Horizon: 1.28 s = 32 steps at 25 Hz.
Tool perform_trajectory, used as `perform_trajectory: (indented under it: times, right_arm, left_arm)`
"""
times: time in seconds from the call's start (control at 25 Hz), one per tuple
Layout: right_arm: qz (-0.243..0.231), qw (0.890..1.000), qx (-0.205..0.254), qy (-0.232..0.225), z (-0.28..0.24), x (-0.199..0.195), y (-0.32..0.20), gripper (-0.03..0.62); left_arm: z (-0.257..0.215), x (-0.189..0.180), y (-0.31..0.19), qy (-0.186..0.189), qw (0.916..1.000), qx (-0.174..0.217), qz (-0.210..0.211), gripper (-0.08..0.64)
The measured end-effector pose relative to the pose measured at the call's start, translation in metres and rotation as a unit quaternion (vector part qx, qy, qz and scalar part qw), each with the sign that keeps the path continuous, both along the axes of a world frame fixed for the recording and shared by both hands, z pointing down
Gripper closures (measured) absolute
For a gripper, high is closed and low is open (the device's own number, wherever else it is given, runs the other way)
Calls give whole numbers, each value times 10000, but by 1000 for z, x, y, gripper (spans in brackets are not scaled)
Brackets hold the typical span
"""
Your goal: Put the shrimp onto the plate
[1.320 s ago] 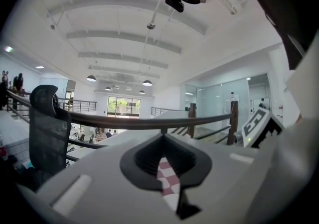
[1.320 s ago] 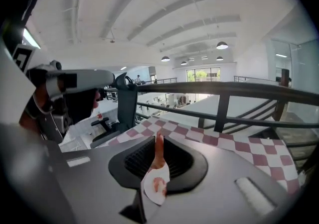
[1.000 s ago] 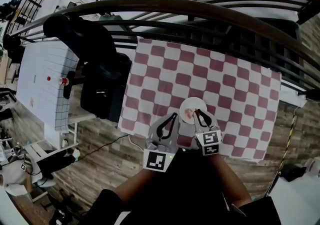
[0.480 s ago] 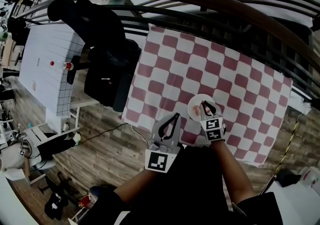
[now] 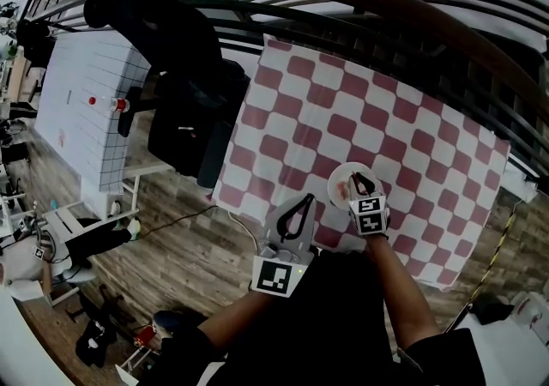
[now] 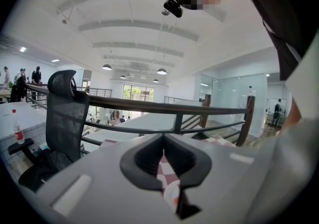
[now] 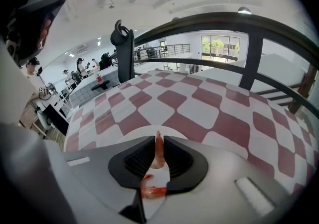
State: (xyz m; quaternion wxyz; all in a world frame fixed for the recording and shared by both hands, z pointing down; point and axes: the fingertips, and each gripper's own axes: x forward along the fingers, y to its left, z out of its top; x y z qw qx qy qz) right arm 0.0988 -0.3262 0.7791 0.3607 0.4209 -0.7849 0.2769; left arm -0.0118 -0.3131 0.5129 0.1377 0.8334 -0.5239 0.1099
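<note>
Moved forward over the round white plate (image 5: pixel 338 185), the right gripper (image 5: pixel 362 181) clamps its fingers on a glossy orange shrimp (image 7: pixel 157 152); the left gripper (image 5: pixel 301 203) has its fingers together.

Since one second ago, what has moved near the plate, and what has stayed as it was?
The right hand-held gripper, shut on the shrimp, moved slightly forward, further over the plate. The left hand-held gripper stayed shut and empty at the near edge of the checked cloth, and the plate kept its place.
</note>
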Motion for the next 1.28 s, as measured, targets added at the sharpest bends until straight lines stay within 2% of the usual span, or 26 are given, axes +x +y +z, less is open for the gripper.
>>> perform_trajectory:
  times: [0.24, 0.6, 1.04, 1.28]
  right_arm:
    - [116, 9996, -269, 20, 14, 3, 3, 540]
    - [-52, 9988, -482, -74, 22, 2, 1, 538]
    - [17, 9991, -326, -279, 5, 12, -2, 500]
    - [67, 9987, -20, -508, -36, 9, 0, 500]
  left_arm:
    - [2, 0, -3, -19, 10000, -56, -28, 551]
    - [4, 5, -9, -107, 9999, -98, -74, 551]
    - [9, 16, 2, -52, 10000, -61, -39, 551]
    - [-2, 4, 9, -4, 9998, 128, -132, 552]
